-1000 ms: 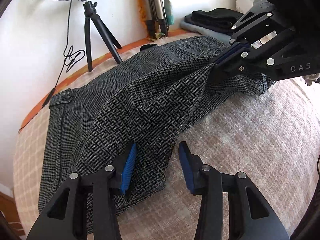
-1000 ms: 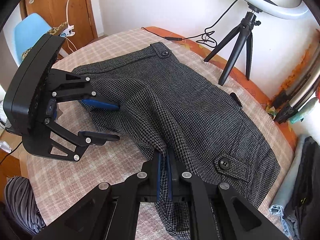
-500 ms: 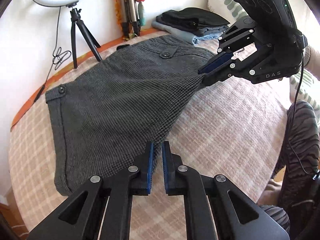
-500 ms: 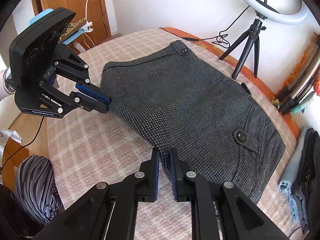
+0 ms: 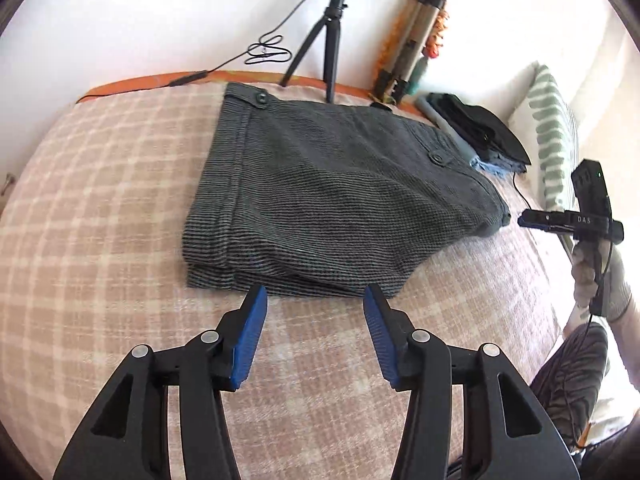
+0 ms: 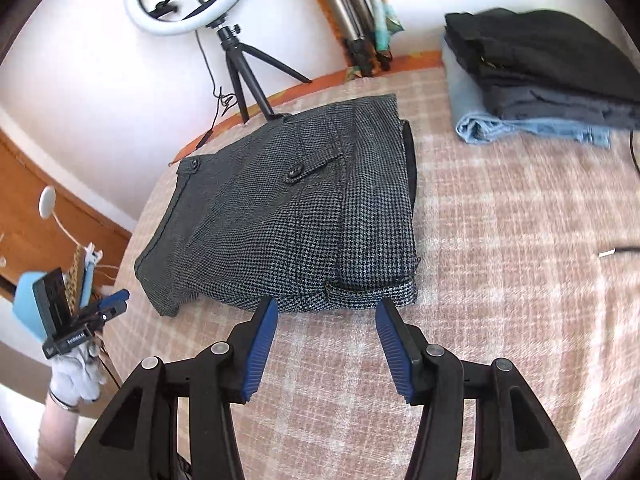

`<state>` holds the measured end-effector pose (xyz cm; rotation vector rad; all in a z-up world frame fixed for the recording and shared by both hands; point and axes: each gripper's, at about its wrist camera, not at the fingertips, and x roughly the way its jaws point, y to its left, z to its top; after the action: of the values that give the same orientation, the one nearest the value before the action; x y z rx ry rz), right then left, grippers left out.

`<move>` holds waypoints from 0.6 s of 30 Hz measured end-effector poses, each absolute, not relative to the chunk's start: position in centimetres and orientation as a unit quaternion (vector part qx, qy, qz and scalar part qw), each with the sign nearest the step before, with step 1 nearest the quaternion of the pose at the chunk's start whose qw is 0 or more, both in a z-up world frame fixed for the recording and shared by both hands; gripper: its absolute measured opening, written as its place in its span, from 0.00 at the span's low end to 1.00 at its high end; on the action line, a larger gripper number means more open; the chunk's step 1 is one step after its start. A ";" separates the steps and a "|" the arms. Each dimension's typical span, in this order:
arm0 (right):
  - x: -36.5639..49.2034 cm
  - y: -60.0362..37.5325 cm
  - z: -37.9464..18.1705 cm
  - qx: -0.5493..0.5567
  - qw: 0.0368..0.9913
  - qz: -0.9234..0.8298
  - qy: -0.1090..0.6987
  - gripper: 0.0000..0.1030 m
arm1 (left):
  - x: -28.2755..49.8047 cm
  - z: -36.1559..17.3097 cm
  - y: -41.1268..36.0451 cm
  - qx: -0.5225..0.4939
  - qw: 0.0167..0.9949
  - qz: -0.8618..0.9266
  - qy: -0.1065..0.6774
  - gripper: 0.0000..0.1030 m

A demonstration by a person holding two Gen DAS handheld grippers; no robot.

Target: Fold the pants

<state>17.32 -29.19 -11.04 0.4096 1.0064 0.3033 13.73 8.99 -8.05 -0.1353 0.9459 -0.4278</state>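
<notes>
Both views are bright with daylight, and the white wall (image 5: 120,20) is washed almost to glare. Shadows are soft. Fisheye bending curves the blanket (image 5: 100,200) and darkens the corners (a black vignette). The stacked clothes (image 6: 540,64) look slightly smeared.

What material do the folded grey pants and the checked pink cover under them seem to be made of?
Folded grey houndstooth pants: probably woven wool-like cloth, matte; the tiny check weave shows. Checked pink-beige cover: apparently soft brushed or fleecy textile, judging by its fuzzy, slightly blurred surface.
</notes>
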 end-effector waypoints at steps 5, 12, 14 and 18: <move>17.5 -31.1 -13.3 0.322 0.823 0.085 0.460 0.64 | 14.6 -8.0 12.6 -0.153 0.869 -0.164 0.442 0.54; 18.1 -30.2 -15.9 0.385 0.799 0.041 0.461 0.65 | 16.5 -8.0 13.5 -0.201 0.854 -0.147 0.458 0.65; 18.3 -30.4 -16.0 0.410 0.794 0.033 0.448 0.69 | 17.1 -8.7 13.4 -0.211 0.850 -0.131 0.465 0.65; 19.4 -30.2 -16.1 0.421 0.792 0.031 0.441 0.68 | 17.3 -10.3 14.0 -0.251 0.834 -0.099 0.482 0.65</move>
<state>19.36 -30.16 -16.08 0.9051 0.9488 0.0673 17.34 14.01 -10.27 -0.5307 1.0206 -0.2091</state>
